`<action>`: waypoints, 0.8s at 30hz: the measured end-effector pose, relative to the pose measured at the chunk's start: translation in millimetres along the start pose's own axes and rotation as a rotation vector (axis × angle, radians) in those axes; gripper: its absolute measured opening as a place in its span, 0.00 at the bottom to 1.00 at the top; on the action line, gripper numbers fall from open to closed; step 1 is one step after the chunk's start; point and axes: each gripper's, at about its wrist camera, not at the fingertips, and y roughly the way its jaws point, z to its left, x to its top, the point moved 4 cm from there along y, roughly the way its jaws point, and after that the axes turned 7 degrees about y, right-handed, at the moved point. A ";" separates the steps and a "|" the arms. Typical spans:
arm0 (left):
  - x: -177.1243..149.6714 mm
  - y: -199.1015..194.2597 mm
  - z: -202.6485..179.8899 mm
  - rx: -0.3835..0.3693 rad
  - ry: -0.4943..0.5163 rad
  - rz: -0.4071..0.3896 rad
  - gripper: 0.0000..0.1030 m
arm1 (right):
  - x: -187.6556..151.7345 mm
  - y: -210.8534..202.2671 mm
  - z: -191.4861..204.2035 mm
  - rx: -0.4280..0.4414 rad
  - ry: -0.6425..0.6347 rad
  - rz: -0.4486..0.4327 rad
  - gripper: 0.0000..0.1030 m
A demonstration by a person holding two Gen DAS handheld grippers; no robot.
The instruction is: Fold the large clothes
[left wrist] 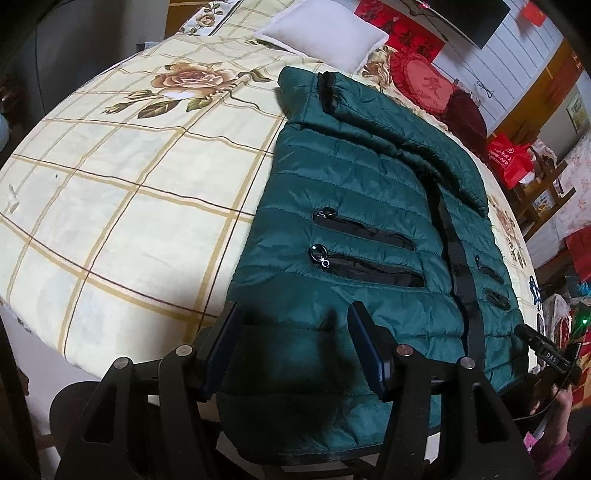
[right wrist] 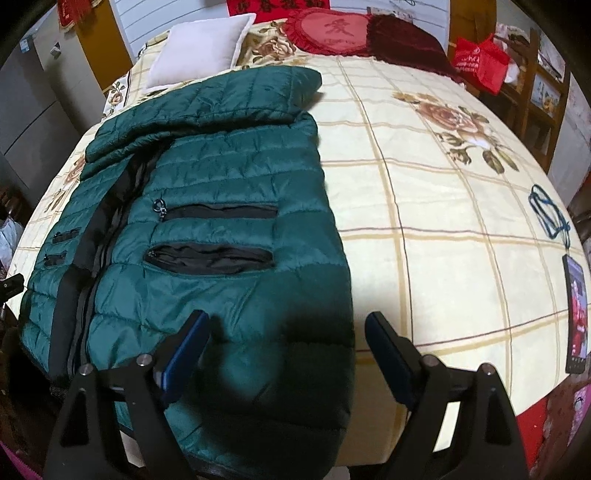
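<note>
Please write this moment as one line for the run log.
step: jacket fold | green jacket: flat on bed, sleeves folded in | left gripper: open, above hem | right gripper: open, above hem

Both wrist cams look steeply down, close over green jacket (left wrist: 354, 229) (right wrist: 207, 236) hem, facing the headboard; both share jacket.

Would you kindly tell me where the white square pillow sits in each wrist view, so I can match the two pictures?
Left wrist view: the white square pillow lies at top centre, beyond the dark green quilted jacket's far end.
Right wrist view: the pillow lies at upper left, again just past the jacket.
Shared landmark: the red heart-shaped cushion, right of the pillow in both.
</note>
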 end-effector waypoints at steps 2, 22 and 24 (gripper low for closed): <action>-0.5 2.6 -1.0 -0.007 0.000 0.010 0.40 | -1.5 2.5 -0.3 -0.002 0.000 0.008 0.86; -3.3 11.7 11.5 -0.028 -0.058 0.011 0.40 | -10.6 16.2 -0.4 0.048 0.024 0.062 0.89; -2.0 11.5 11.5 -0.033 -0.058 0.008 0.40 | -10.4 15.4 -0.4 0.047 0.018 0.063 0.89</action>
